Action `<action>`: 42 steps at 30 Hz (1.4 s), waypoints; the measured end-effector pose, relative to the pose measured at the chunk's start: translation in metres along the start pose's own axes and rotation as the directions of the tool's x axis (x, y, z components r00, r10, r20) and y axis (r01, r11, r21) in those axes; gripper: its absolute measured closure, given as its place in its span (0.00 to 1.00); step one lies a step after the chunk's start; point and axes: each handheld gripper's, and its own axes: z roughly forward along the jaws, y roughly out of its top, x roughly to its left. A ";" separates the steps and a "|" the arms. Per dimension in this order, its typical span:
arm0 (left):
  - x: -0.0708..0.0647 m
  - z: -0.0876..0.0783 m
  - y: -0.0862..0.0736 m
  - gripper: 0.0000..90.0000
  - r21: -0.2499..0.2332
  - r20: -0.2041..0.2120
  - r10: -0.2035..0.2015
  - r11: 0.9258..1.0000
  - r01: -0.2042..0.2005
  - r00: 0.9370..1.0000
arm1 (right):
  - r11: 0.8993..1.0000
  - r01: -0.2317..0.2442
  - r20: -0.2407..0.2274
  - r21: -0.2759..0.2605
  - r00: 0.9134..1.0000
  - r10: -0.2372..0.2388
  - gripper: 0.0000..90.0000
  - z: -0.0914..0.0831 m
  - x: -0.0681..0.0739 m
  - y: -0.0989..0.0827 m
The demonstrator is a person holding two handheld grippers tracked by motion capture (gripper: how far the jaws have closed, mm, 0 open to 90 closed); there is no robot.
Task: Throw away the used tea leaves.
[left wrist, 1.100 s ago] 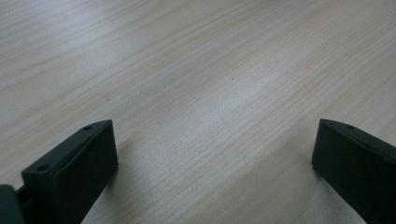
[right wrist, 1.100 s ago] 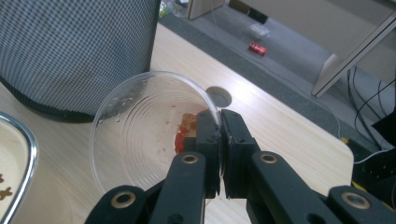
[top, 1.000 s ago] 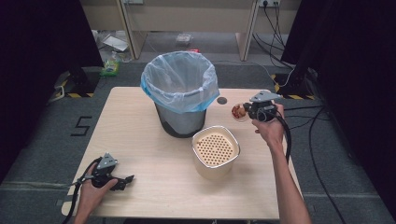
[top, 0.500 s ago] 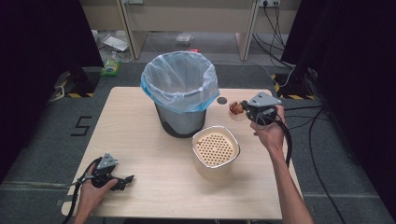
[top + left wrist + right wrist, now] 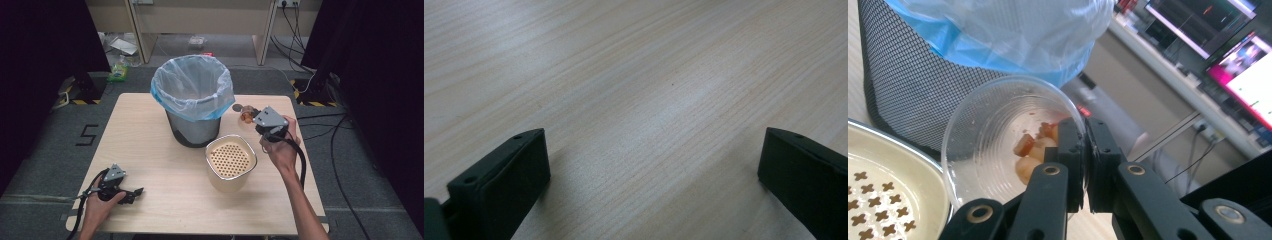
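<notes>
Right tool [image 5: 1083, 165] clamped on cup [image 5: 998, 135] rim, cup tipped on its side, scraps inside, beside the bin [image 5: 194, 102].
Cup sits in the air just past the strainer bowl [image 5: 231, 161], short of the bin mouth. Risk: thin rim pinch, so cup could twist or slip and drop scraps on the counter [image 5: 150, 150]. Left tool [image 5: 131, 192] wide open, nothing in it, resting on counter.
</notes>
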 end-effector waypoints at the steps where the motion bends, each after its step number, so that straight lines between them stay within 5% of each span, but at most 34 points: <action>1: 0.000 0.000 0.000 0.00 0.000 0.000 0.001 1.000 -0.001 1.000 | 1.000 0.008 0.013 -0.009 1.000 -0.008 0.97 -0.001 0.003 0.001; 3: 0.000 0.000 0.000 0.00 0.000 0.000 0.000 1.000 0.000 1.000 | 0.998 0.053 0.042 -0.024 0.998 -0.052 0.97 -0.003 0.009 0.003; 6: 0.000 0.000 0.000 0.00 0.001 0.000 0.001 1.000 -0.001 1.000 | 0.987 0.158 0.110 -0.038 0.982 -0.153 0.97 -0.006 0.023 0.007; 10: 0.000 0.000 0.000 0.00 0.000 0.000 0.001 1.000 -0.001 1.000 | 0.950 0.312 0.196 -0.032 0.933 -0.300 0.97 -0.008 0.047 0.008; 11: 0.000 0.000 0.000 0.00 0.000 0.000 0.000 1.000 0.000 1.000 | 0.932 0.361 0.223 -0.041 0.912 -0.344 0.97 -0.010 0.056 0.007; 13: 0.000 0.000 0.000 0.00 0.000 0.000 0.001 1.000 -0.001 1.000 | 0.929 0.367 0.237 -0.047 0.907 -0.347 0.97 -0.011 0.060 0.007; 16: 0.000 0.000 0.000 0.00 0.000 0.000 0.000 1.000 0.000 1.000 | 0.914 0.400 0.291 -0.064 0.884 -0.367 0.97 -0.015 0.068 0.003; 18: 0.000 0.000 0.000 0.00 0.000 0.000 0.000 1.000 0.000 1.000 | 0.892 0.446 0.322 -0.069 0.856 -0.404 0.97 -0.017 0.073 -0.001; 19: 0.000 0.000 0.000 0.00 0.000 0.000 0.001 1.000 -0.001 1.000 | 0.892 0.446 0.322 -0.069 0.856 -0.404 0.97 -0.017 0.073 -0.001; 20: 0.000 0.000 0.000 0.00 0.000 0.000 0.000 1.000 0.000 1.000 | 0.885 0.459 0.343 -0.080 0.846 -0.408 0.97 -0.019 0.077 -0.005; 21: 0.000 0.000 0.000 0.00 0.000 0.000 0.001 1.000 -0.001 1.000 | 0.873 0.481 0.364 -0.080 0.829 -0.423 0.97 -0.020 0.080 -0.006; 23: 0.000 0.000 0.000 0.00 0.000 0.000 0.000 1.000 0.000 1.000 | 0.866 0.492 0.380 -0.093 0.821 -0.426 0.97 -0.022 0.083 -0.008; 24: 0.000 0.000 0.000 0.00 0.000 0.000 0.001 1.000 -0.001 1.000 | 0.848 0.521 0.404 -0.096 0.799 -0.446 0.97 -0.026 0.088 -0.008; 29: 0.000 0.000 0.000 0.00 0.000 0.000 0.001 1.000 -0.001 1.000 | 0.837 0.537 0.440 -0.102 0.779 -0.446 0.97 -0.025 0.092 -0.012; 33: 0.000 0.000 0.000 0.00 0.000 0.000 0.001 1.000 -0.001 1.000 | 0.800 0.584 0.501 -0.139 0.738 -0.452 0.98 -0.027 0.100 -0.014; 34: 0.000 0.000 0.000 0.00 0.000 0.000 0.001 1.000 -0.001 1.000 | 0.777 0.618 0.516 -0.118 0.706 -0.484 0.98 -0.025 0.101 -0.013; 35: 0.000 0.000 0.000 0.00 0.001 0.000 0.001 1.000 -0.001 1.000 | 0.779 0.618 0.514 -0.107 0.705 -0.489 0.98 -0.022 0.101 -0.013; 36: 0.000 0.000 0.000 0.00 0.000 0.000 0.001 1.000 -0.001 1.000 | 0.794 0.597 0.512 -0.118 0.721 -0.466 0.98 -0.020 0.100 -0.014; 37: 0.000 0.000 0.000 0.00 0.001 0.000 0.001 1.000 -0.001 1.000 | 0.799 0.592 0.509 -0.108 0.723 -0.467 0.98 -0.019 0.100 -0.014; 38: 0.000 0.000 0.000 0.00 0.001 -0.001 0.002 1.000 -0.002 1.000 | 0.792 0.601 0.513 -0.105 0.715 -0.475 0.98 -0.018 0.101 -0.015; 39: 0.000 0.000 0.000 0.00 0.001 -0.001 0.002 1.000 -0.002 1.000 | 0.797 0.595 0.511 -0.107 0.721 -0.469 0.98 -0.018 0.101 -0.016; 42: 0.000 0.000 0.000 0.00 0.000 0.000 0.001 1.000 -0.001 1.000 | 0.798 0.594 0.517 -0.102 0.717 -0.467 0.98 -0.018 0.103 -0.019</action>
